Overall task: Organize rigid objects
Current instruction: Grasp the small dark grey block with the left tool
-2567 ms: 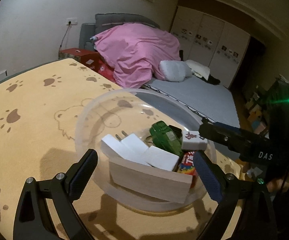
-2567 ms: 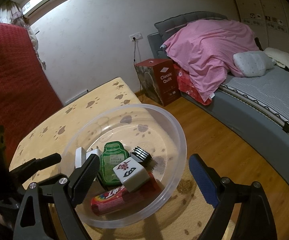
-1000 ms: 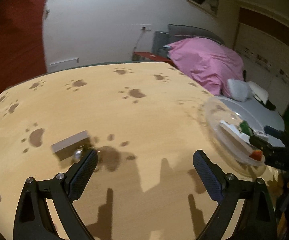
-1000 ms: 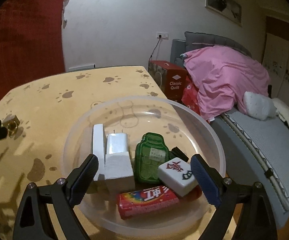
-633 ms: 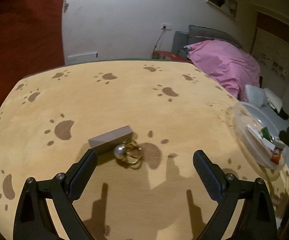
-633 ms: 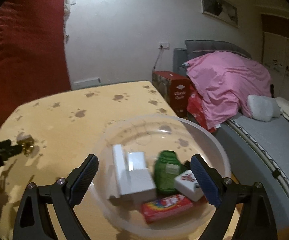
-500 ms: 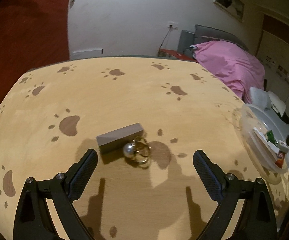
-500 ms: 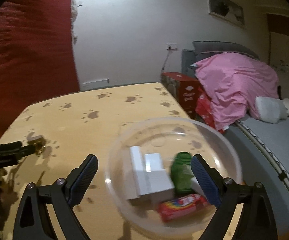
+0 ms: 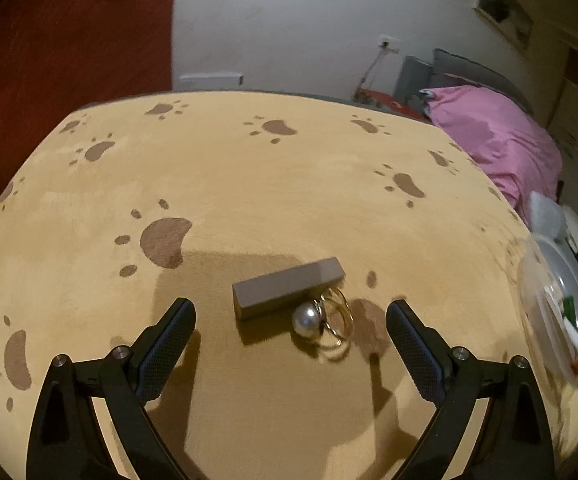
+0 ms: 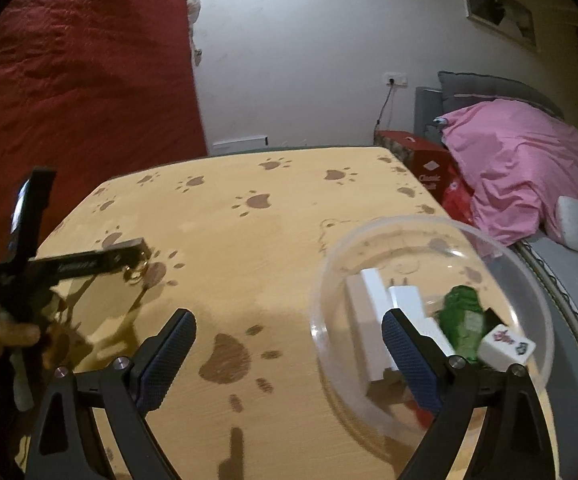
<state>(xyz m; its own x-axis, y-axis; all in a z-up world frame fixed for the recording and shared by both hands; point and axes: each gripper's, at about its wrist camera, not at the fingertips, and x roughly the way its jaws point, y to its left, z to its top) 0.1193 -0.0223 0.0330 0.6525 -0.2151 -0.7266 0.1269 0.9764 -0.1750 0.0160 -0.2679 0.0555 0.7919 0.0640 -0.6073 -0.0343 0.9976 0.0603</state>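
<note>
Paw-print tablecloth (image 9: 289, 184) bears a rectangular block (image 9: 287, 292) touching a ringed metal ball (image 9: 307, 318); both hand-held grippers gape.

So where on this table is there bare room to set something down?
The far half of the table, beyond the grey block and ring, is bare, as is the stretch between them and the clear bowl. The bowl itself is crowded.

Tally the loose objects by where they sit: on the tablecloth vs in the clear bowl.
On the tablecloth: 2, the grey block and the ring with a silver ball.
In the clear bowl, visible: 5 (2 white pieces, green piece, mahjong tile, red item).
Total: 7.
</note>
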